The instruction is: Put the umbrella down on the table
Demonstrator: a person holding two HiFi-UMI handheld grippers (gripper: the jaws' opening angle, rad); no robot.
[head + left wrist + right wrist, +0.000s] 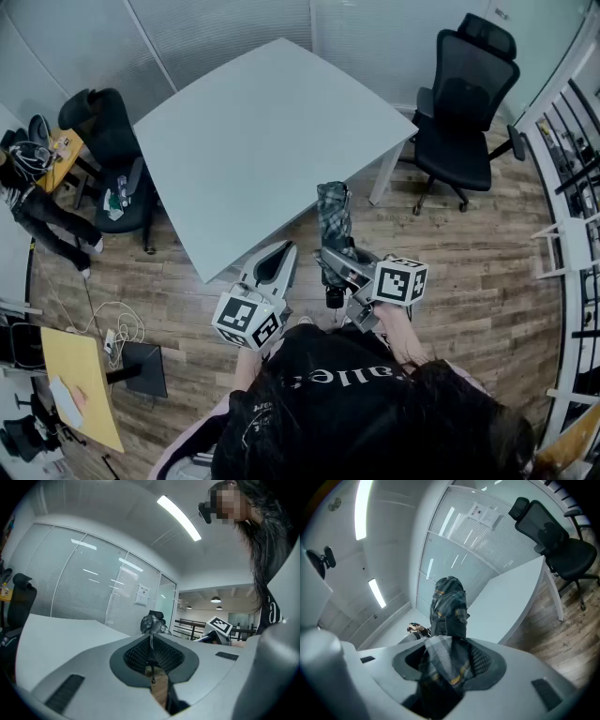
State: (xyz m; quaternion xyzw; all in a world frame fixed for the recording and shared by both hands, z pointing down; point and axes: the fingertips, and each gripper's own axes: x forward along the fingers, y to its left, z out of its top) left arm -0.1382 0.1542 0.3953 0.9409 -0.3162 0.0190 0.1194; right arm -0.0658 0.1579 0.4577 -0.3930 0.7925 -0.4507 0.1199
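Note:
The folded plaid umbrella [333, 225] points away from me, and its tip reaches just over the near edge of the pale grey table [262, 141]. My right gripper [337, 267] is shut on the umbrella's lower part, with the black handle end below the jaws. In the right gripper view the umbrella [447, 616] fills the gap between the jaws of the right gripper [449, 660], with the table [511, 602] beyond. My left gripper [274, 265] is beside it on the left, shut and empty. The left gripper view shows that gripper's [151, 656] pads meeting and the umbrella [152, 623] off to the right.
A black office chair [464, 112] stands behind the table's right corner, and another chair [112, 150] stands at its left side. A yellow desk [80, 384] is at the lower left. A dark railing [572, 187] runs along the right. The floor is wood.

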